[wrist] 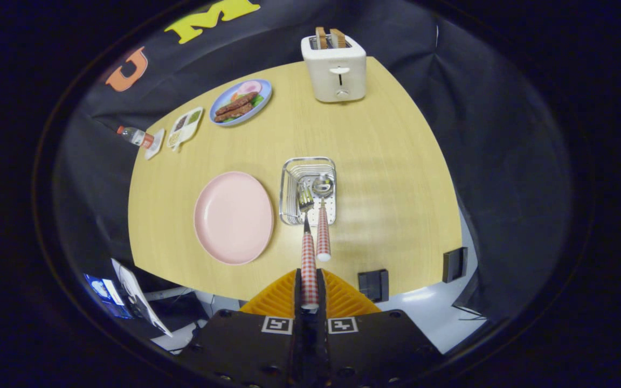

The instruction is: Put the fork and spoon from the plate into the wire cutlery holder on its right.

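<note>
My gripper [309, 285] is shut on the red-checked handle of the fork [307, 253], high above the wooden table. The fork's tines hang over the near-left part of the wire cutlery holder [291, 183]. The spoon [322, 215] lies with its bowl inside the holder and its checked handle sticking out over the near rim. Left of the holder sits the pink plate [233, 216], with nothing on it.
A white toaster [335, 67] with two slices stands at the table's far edge. A blue plate of food [240, 101], a small divided tray [184, 127] and a bottle [137, 136] sit at the far left. Two black clamps [373, 284] grip the table's near edge.
</note>
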Available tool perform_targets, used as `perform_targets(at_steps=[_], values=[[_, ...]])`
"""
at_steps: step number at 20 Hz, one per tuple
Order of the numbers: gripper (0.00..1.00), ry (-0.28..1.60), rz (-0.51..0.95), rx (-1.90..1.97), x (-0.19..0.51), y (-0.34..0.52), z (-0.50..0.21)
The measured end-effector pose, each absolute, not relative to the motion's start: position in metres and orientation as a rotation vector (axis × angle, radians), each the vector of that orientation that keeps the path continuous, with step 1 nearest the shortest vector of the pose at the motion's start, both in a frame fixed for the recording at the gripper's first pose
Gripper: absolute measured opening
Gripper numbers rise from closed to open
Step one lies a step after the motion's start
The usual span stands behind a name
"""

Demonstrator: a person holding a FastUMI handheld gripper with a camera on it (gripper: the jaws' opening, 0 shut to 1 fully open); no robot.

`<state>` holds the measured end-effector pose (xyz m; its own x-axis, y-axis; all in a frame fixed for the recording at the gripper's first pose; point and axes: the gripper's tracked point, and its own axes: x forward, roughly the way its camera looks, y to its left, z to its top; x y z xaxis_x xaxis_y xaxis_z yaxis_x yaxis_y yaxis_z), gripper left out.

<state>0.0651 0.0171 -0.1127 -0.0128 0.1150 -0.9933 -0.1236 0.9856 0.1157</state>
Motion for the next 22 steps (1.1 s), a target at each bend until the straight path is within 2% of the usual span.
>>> perform_targets(at_steps=[11,13,16,19,21,22], values=[[0.12,1.613,0.173,-0.054,0.092,0.029,-0.112],[0.23,1.591,0.186,-0.043,0.1,0.036,-0.109],[0.46,1.538,0.195,-0.05,0.111,0.043,-0.102],[0.62,1.412,0.196,-0.069,0.126,0.05,-0.09],[0.64,1.29,0.2,-0.088,0.138,0.056,-0.078],[0.74,1.234,0.208,-0.099,0.141,0.061,-0.071]])
